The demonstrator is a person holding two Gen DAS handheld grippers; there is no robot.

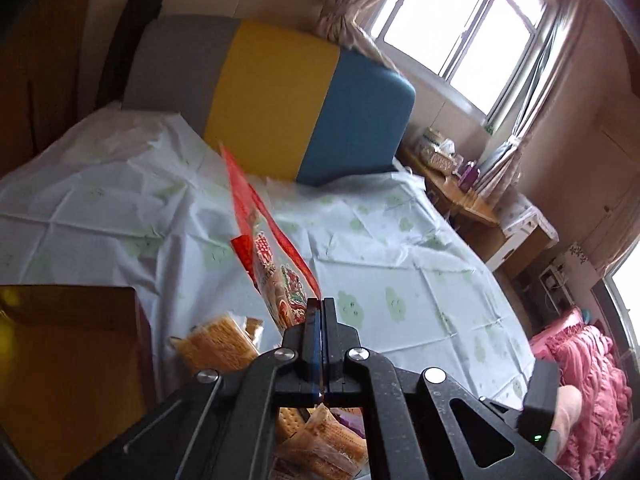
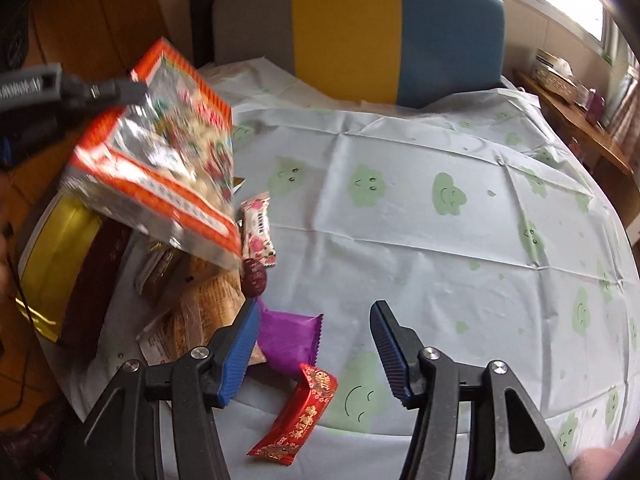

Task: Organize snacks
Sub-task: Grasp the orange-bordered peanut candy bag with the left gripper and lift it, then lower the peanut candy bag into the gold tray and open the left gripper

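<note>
My left gripper (image 1: pixel 319 305) is shut on the edge of a large red-bordered snack bag (image 1: pixel 272 252) and holds it up in the air; in the right wrist view the same bag (image 2: pixel 160 168) hangs above the snack pile, with the left gripper (image 2: pixel 136 90) pinching its top corner. My right gripper (image 2: pixel 314 316) is open and empty, low over the table beside a purple packet (image 2: pixel 288 338) and a red and gold packet (image 2: pixel 300 416). Cracker packs (image 2: pixel 208 312) and a white and pink bar (image 2: pixel 258 226) lie under the bag.
A gold and dark red box (image 2: pixel 68 264) stands at the table's left edge, also in the left wrist view (image 1: pixel 68 364). The table (image 2: pixel 440 240) has a pale cloth with green smiley clouds. A grey, yellow and blue chair back (image 2: pixel 360 36) stands behind it.
</note>
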